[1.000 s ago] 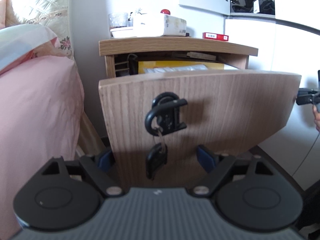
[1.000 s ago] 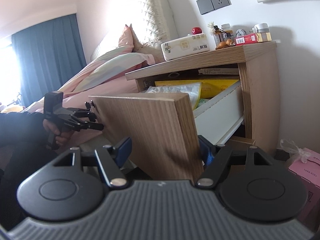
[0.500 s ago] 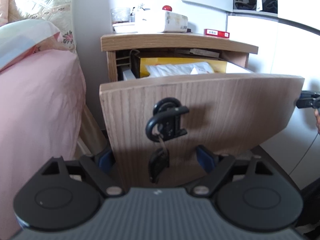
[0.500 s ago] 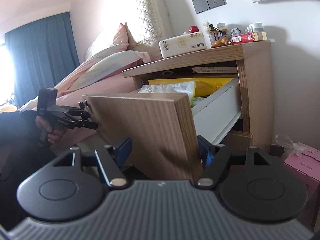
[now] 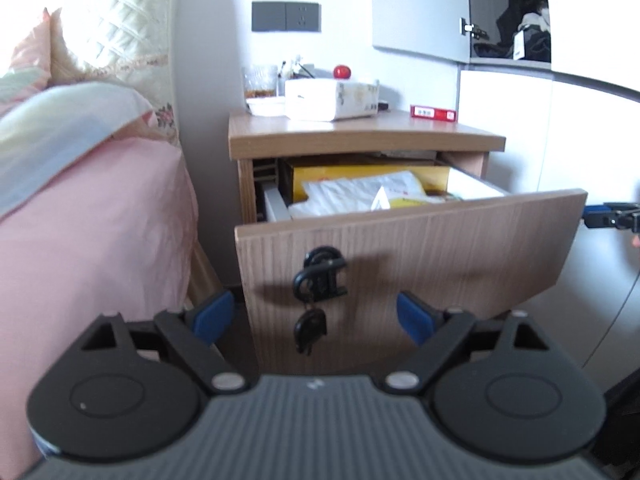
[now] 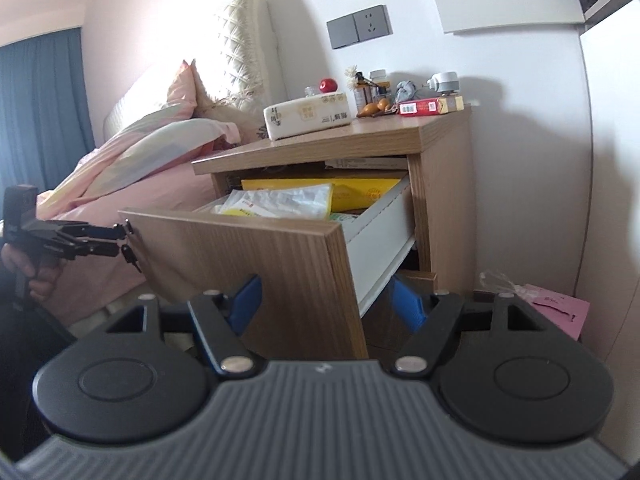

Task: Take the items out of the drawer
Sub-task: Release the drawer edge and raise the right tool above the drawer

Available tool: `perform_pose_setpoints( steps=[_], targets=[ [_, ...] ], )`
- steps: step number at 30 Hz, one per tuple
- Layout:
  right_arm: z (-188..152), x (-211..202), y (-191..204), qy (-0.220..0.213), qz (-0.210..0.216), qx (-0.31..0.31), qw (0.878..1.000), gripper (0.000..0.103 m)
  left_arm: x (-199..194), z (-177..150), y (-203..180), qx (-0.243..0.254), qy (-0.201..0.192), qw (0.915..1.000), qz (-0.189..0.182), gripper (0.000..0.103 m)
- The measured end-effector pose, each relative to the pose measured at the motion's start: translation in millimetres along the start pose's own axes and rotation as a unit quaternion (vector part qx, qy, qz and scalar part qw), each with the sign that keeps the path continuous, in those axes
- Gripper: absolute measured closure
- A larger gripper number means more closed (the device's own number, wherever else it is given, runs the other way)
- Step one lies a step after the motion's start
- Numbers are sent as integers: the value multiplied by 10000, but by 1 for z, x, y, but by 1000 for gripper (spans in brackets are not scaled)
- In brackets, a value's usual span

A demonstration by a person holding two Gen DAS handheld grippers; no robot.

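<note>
The bedside table's top drawer point(image 5: 420, 256) stands pulled out, its wooden front bearing a black padlock point(image 5: 320, 274) with keys point(image 5: 310, 330) hanging below. Inside lie a yellow box point(image 5: 360, 174) and clear plastic bags of packets point(image 5: 360, 194). My left gripper point(image 5: 314, 316) faces the padlock from a short way back; its jaws are opening and the pads touch nothing. My right gripper point(image 6: 326, 300) is open at the drawer front's right corner point(image 6: 336, 236), not touching it. The right wrist view shows the left gripper point(image 6: 119, 242) by the padlock, held by a hand point(image 6: 36, 276).
A pink-covered bed point(image 5: 92, 220) lies close on the left of the bedside table point(image 5: 360, 136). A tissue box point(image 5: 332, 98), a red packet point(image 5: 434, 113), a glass and small bottles stand on top. A white wardrobe point(image 5: 580, 140) is on the right; a pink bag point(image 6: 556, 308) lies on the floor.
Both grippers have risen and drawn back from the drawer front, so more of the drawer's contents shows. The left pads stand slightly wider apart.
</note>
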State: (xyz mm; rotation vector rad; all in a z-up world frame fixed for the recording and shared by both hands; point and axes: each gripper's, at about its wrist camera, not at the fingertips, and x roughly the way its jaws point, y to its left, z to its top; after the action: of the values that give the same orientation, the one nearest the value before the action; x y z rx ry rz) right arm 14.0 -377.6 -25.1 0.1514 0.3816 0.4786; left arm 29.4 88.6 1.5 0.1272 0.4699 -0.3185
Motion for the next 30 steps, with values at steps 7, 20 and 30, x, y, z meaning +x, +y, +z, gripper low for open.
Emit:
perform_pose_setpoints(
  steps=[7,20,30],
  targets=[
    [16,-28,58,-500,-522,-127,9973,26,-18,14,-28,-273,-34,9995,184,10],
    [23,-23,117,-1062,-497,313,9926,13,-16,32,-74,-560,-452,9964,441,0],
    [22,-8,139,-1182,-806,369,9890,0,-7,38,-95,-718,-349,9946,666,0]
  ],
)
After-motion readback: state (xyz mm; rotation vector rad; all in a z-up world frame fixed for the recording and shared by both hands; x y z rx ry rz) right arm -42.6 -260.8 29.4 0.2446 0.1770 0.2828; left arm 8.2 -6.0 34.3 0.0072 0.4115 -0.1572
